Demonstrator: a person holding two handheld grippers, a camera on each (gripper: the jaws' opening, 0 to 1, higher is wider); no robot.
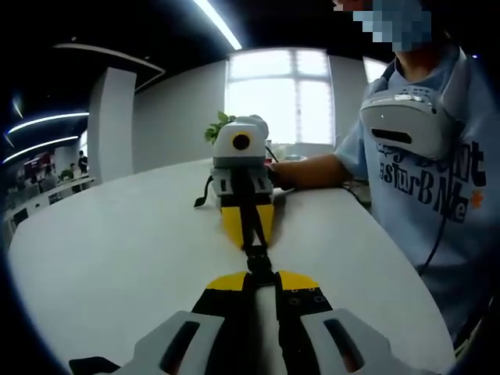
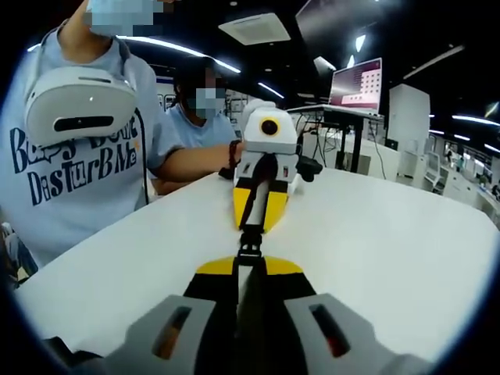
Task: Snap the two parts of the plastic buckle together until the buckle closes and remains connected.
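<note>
The black plastic buckle hangs just above the white table, stretched between two grippers that face each other tip to tip. My left gripper is shut on its near end, with a black strap running back between the yellow-tipped jaws. Opposite, my right gripper is shut on the far strap. In the right gripper view the buckle sits just past my right gripper, and the left gripper holds the other end. The two buckle parts meet; whether they are latched I cannot tell.
A person in a blue T-shirt with a white headset on the chest stands at the table edge. A second person sits behind. A plant and a window lie beyond; a monitor stands at the far right.
</note>
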